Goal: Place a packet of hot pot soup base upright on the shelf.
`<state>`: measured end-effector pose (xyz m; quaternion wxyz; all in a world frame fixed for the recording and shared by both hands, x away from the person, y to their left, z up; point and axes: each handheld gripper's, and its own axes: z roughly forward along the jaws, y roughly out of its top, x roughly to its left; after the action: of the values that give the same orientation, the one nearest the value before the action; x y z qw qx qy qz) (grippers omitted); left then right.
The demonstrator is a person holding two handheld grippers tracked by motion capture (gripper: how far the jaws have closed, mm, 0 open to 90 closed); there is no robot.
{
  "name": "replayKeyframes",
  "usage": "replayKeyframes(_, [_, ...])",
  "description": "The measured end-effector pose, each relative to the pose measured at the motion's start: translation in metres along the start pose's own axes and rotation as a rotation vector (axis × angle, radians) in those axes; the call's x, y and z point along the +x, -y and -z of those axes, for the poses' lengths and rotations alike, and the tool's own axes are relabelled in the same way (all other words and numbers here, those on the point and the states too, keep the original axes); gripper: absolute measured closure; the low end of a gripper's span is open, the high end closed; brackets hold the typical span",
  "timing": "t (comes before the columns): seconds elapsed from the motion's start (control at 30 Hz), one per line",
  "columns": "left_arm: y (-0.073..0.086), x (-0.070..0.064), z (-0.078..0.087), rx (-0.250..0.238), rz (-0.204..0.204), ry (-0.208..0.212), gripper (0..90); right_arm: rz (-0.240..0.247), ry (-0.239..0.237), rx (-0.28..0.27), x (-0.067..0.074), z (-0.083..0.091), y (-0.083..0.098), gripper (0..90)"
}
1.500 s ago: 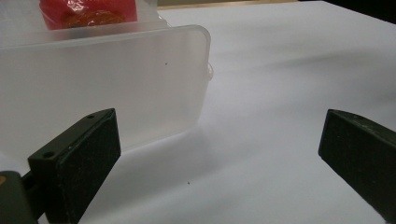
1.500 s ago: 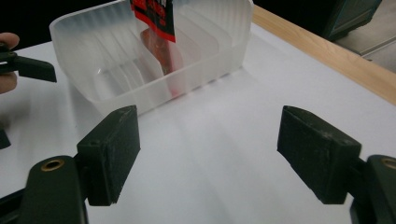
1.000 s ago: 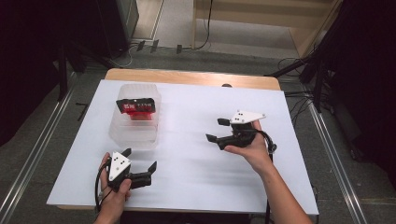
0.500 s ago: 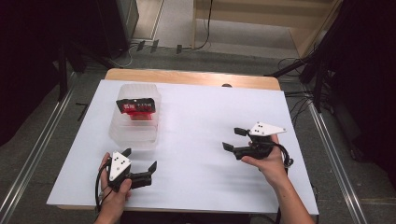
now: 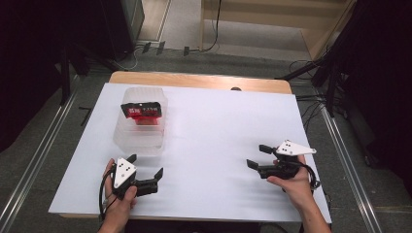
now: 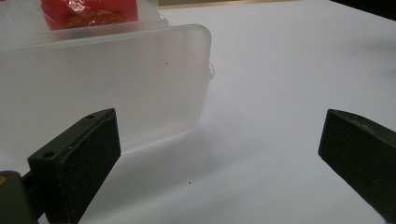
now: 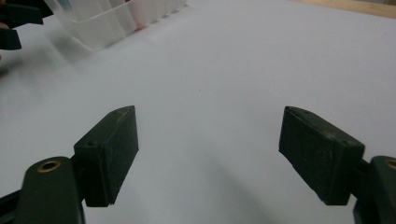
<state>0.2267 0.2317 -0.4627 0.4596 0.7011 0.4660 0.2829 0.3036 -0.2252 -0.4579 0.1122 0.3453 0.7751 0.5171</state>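
Note:
A clear plastic container [image 5: 141, 128] stands on the left half of the white table top [image 5: 218, 126], with a red and black packet [image 5: 142, 111] lying in its far end. My left gripper [image 5: 145, 165] rests open at the near left, just in front of the container, nothing between its jaws. In the left gripper view the container wall [image 6: 102, 88] is close ahead on the left, with the red packet [image 6: 88, 11] above it. My right gripper [image 5: 256, 156] is open and empty at the near right, pointing left over bare table.
The wooden table edge [image 5: 199, 80] shows behind the white top. Cables and dark stands lie on the floor around the table. In the right gripper view the container [image 7: 116, 16] is far off at the top left, beside the other gripper [image 7: 18, 18].
My right gripper has drawn back from the middle right of the table towards the near right edge, staying open. The left gripper, container and packet have not moved.

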Motion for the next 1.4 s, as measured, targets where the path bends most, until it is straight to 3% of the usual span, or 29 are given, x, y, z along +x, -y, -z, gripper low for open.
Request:
replayKeyframes(0.83, [0.000, 0.000, 0.000, 0.000, 0.008, -0.009, 0.0, -0.117, 0.147, -0.051, -0.016, 0.080, 0.065, 21.1])
replayKeyframes(1.13, [0.000, 0.000, -0.001, 0.002, 0.009, -0.017, 0.0, -0.183, 0.199, -0.120, -0.024, 0.103, 0.081, 22.4])
replayKeyframes(1.2, [0.000, 0.001, -0.001, 0.003, 0.013, -0.015, 0.0, -0.177, 0.224, -0.106, -0.024, 0.103, 0.080, 22.6])
replayKeyframes(1.4, [0.000, 0.001, -0.001, 0.003, 0.008, -0.017, 0.0, -0.135, 0.236, -0.079, -0.021, 0.100, 0.080, 24.5])
